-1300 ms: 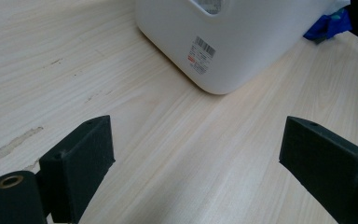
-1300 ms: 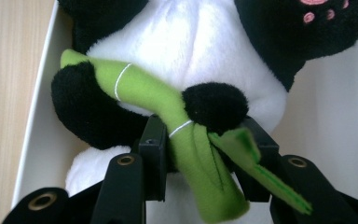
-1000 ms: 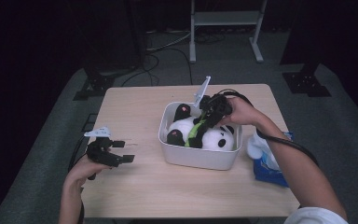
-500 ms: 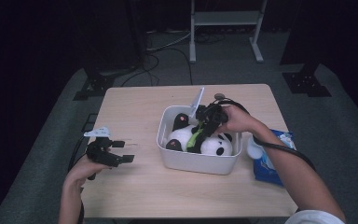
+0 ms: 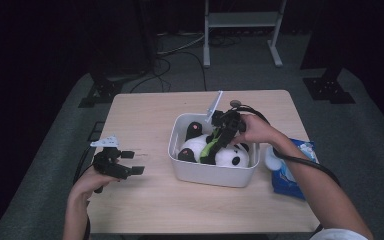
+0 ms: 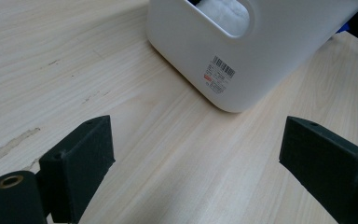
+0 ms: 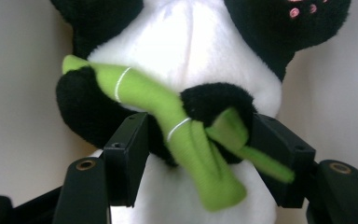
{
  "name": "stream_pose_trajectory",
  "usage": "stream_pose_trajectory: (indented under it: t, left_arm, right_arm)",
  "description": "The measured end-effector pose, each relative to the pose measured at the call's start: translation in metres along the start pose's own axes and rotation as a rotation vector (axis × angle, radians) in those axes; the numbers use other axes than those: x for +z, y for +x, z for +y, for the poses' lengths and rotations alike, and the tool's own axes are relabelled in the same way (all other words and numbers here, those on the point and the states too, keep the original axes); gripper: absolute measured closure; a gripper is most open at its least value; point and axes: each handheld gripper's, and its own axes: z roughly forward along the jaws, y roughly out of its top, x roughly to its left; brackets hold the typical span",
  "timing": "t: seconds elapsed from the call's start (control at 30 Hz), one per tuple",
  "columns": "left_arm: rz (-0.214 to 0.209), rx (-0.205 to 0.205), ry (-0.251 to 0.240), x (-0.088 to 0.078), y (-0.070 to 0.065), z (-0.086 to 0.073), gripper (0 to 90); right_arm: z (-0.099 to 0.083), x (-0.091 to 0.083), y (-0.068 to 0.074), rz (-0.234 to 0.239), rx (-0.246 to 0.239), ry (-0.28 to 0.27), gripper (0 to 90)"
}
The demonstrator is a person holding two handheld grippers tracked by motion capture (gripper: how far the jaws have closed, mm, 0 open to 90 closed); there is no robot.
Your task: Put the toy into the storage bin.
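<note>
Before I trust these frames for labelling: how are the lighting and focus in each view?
High view: table lit, surroundings nearly black, picture soft. Left gripper view: bright and sharp on the bin. Right gripper view: panda close and slightly soft, the green stalk's tip blurred.

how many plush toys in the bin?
1 visible: a panda plush lying in the white bin, the right gripper around its green bamboo. Others may be hidden beneath.

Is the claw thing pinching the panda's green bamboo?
Touching. In the right gripper view, the right gripper has both black jaws pressed against the panda plush's paw and green bamboo, with no gap showing.
</note>
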Motion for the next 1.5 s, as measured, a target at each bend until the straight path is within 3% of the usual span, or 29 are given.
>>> stream_pose_trajectory:
  t: [0.23,0.3,0.67,1.5]
  left_arm:
    - [-0.002,0.001,0.001,0.0,0.0,0.0,8.7]
    - [-0.001,0.0,0.003,0.0,0.0,0.0,8.7]
    - [0.002,0.003,-0.005,-0.002,-0.002,0.0,8.7]
    - [0.006,-0.003,-0.007,-0.003,-0.002,-0.001,8.7]
  right_arm:
    - [-0.003,-0.011,0.003,-0.012,0.006,-0.017,34.7]
    - [-0.007,-0.019,0.003,-0.018,0.035,-0.05,32.0]
    - [-0.018,-0.054,0.008,-0.063,0.05,-0.138,30.6]
    - [-0.053,-0.107,0.024,-0.126,0.111,-0.235,28.2]
